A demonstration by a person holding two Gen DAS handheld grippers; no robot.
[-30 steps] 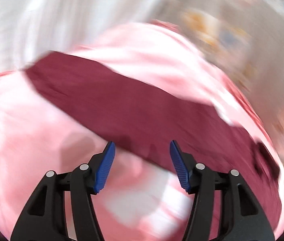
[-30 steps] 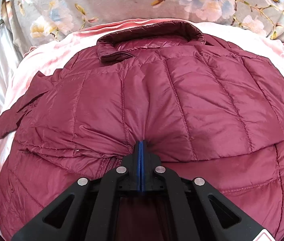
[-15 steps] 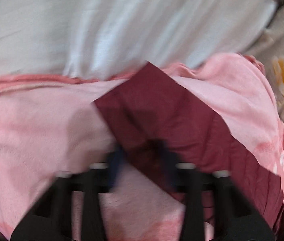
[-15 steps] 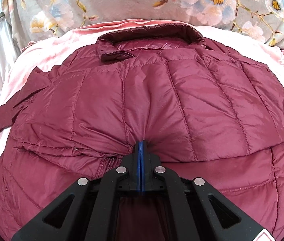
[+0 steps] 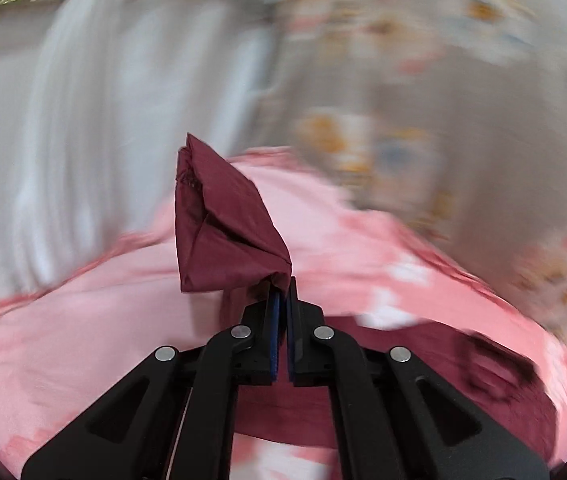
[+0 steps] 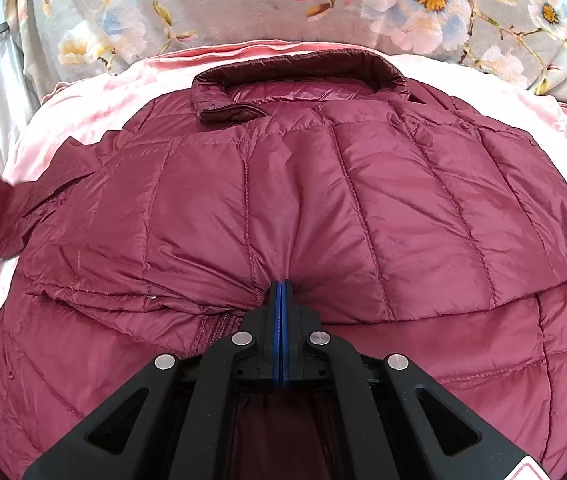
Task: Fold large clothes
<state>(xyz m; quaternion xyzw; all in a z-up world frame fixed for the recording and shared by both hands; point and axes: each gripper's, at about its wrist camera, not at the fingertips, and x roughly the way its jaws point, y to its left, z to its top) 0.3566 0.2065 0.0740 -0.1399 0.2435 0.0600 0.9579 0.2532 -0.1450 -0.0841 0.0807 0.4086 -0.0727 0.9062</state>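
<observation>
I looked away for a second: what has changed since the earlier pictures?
The left gripper, open a second ago, has shut on the sleeve and lifted it off the pink blanket. The right gripper stays clamped on the jacket.

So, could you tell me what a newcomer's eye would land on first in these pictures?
The maroon puffer jacket fills the right wrist view, spread on a pink blanket, with the right gripper shut on its folded edge. In the left view, the left gripper pinches the sleeve end, held up.
</observation>
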